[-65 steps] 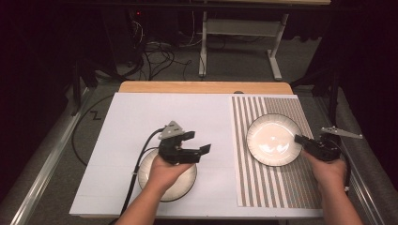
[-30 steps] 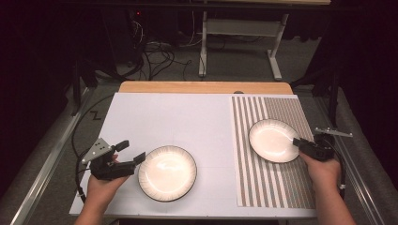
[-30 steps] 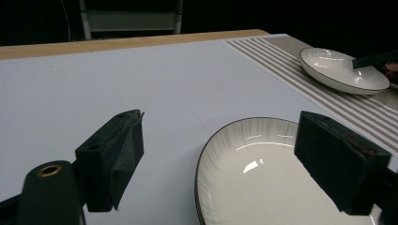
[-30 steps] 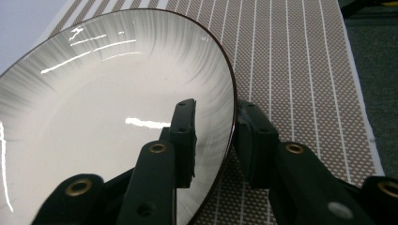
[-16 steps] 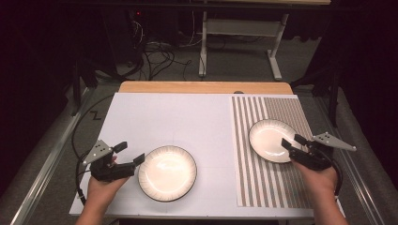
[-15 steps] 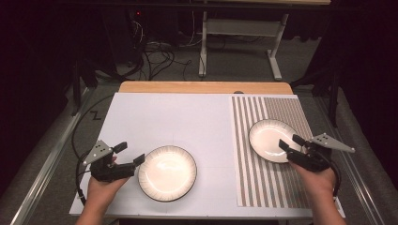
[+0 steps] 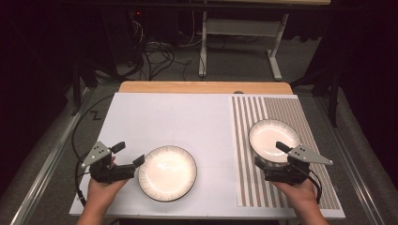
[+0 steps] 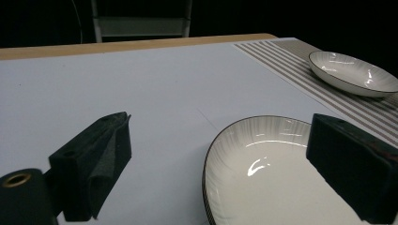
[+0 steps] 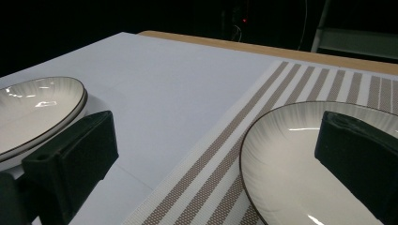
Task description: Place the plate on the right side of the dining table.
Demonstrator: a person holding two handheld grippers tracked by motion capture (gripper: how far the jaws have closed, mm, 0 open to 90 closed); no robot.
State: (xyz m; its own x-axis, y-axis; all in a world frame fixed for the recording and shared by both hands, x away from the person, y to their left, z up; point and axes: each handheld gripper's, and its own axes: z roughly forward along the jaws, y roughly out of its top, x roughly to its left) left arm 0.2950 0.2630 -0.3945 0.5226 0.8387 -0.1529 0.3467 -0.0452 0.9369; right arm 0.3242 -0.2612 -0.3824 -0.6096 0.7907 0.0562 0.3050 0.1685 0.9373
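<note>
White table (image 7: 187, 117), plates (image 7: 167, 172) beside open hand-held grippers (image 7: 127, 153)

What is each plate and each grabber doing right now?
Left plate: right side up, flat on the white board, nothing on it, not gripped.
Right plate: right side up, on the striped mat, nothing on it, not gripped.
Left gripper: jaws open, just opened wider, one jaw over the left plate's rim.
Right gripper: jaws open, just opened, astride the right plate's near rim.

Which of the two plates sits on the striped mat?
The plate by the right gripper; the other plate lies on the plain white sheet.
</note>
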